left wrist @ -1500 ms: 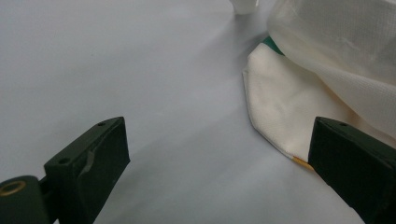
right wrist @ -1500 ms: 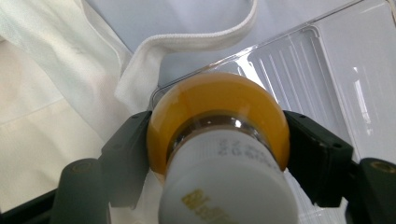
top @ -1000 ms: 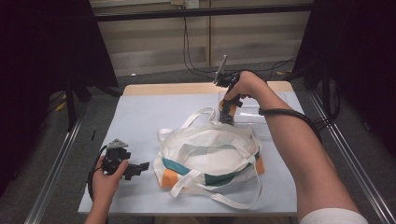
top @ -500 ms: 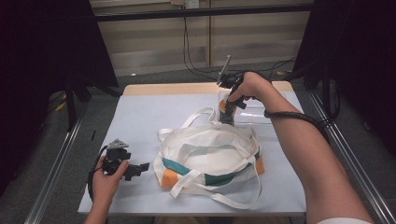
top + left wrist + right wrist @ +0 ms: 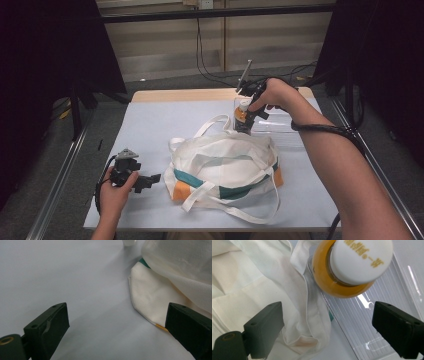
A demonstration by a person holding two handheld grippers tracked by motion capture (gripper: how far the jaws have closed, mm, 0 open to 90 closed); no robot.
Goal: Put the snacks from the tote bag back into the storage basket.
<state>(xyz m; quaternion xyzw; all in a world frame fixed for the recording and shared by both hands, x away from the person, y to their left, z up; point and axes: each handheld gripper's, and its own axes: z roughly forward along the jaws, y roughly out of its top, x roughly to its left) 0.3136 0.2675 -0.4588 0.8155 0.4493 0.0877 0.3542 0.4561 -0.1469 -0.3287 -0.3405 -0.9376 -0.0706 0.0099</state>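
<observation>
A white tote bag [image 5: 225,165] with teal and orange panels lies in the middle of the table. Behind it an orange bottle with a white cap [image 5: 241,114] stands upright at the left end of a clear plastic tray [image 5: 282,130]. My right gripper [image 5: 248,125] points down just over and beside the bottle. In the right gripper view the cap [image 5: 359,260] sits beyond the right gripper [image 5: 327,312], whose jaws have just been opening and have nothing between them. My left gripper [image 5: 150,179] rests open on the table left of the bag, its jaws [image 5: 117,312] framing a bag corner [image 5: 150,297].
The pale table top [image 5: 150,125] has free room on its left half and along the front edge. The bag's long straps [image 5: 240,212] trail toward the front. Dark curtains and metal rails flank the table, and cables hang behind it.
My right hand has shifted slightly right and up, and the bottle now stands free of its jaws in the tray. The left hand and the bag have stayed put.
</observation>
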